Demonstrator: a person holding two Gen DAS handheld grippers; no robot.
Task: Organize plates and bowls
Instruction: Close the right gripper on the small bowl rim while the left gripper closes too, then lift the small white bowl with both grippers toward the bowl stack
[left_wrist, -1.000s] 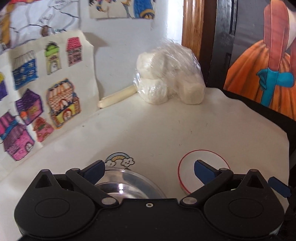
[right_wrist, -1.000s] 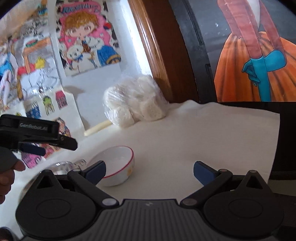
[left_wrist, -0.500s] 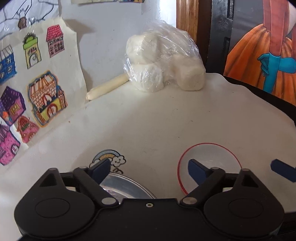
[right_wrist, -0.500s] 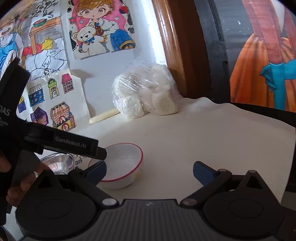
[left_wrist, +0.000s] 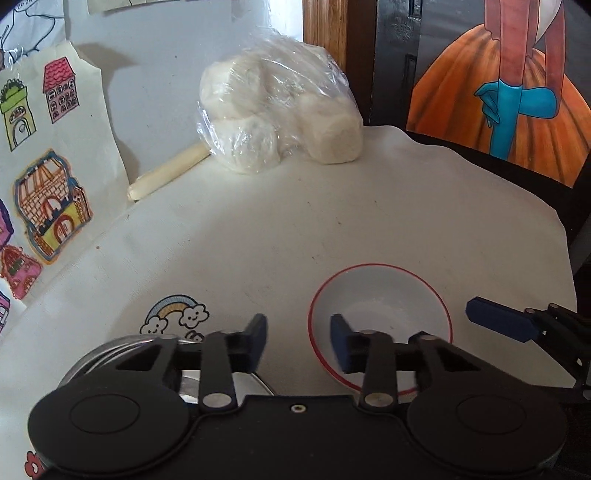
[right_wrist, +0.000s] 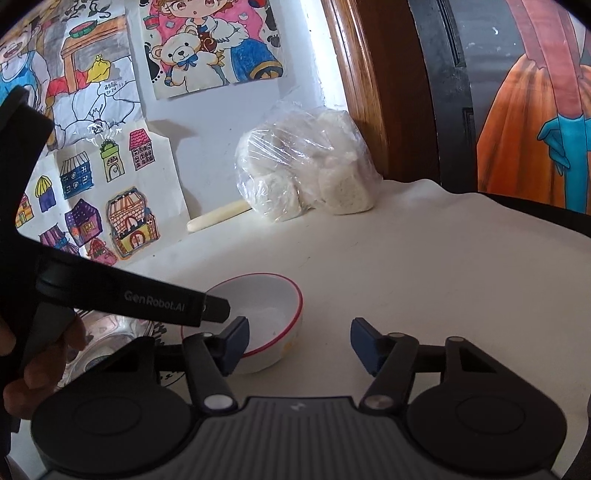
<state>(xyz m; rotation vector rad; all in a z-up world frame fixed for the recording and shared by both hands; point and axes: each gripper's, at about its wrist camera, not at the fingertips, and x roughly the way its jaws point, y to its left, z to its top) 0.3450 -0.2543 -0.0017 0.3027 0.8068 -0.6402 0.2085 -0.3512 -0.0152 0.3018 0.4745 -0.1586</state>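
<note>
While both grippers had just been narrowing their jaws, nothing yet sat between either pair of pads. The left gripper (left_wrist: 298, 341) stood at a narrow gap above the bare cloth, with the steel bowl (left_wrist: 110, 354) just under its left finger and the red-rimmed white bowl (left_wrist: 380, 314) under its right one; neither rim was pinched. The right gripper (right_wrist: 300, 345) stood about half open, its left finger at the near edge of the white bowl, its right finger over the bare white tablecloth (right_wrist: 424, 266). Beyond the fingertips lay a rainbow sticker (left_wrist: 177, 314), and further back a plastic bag of white lumps (left_wrist: 280, 110) beside a pale stick (left_wrist: 166, 171) against the wall. Both bowls sat apart and unstacked, so by my reading the organizing was barely begun; no plate showed.
</note>
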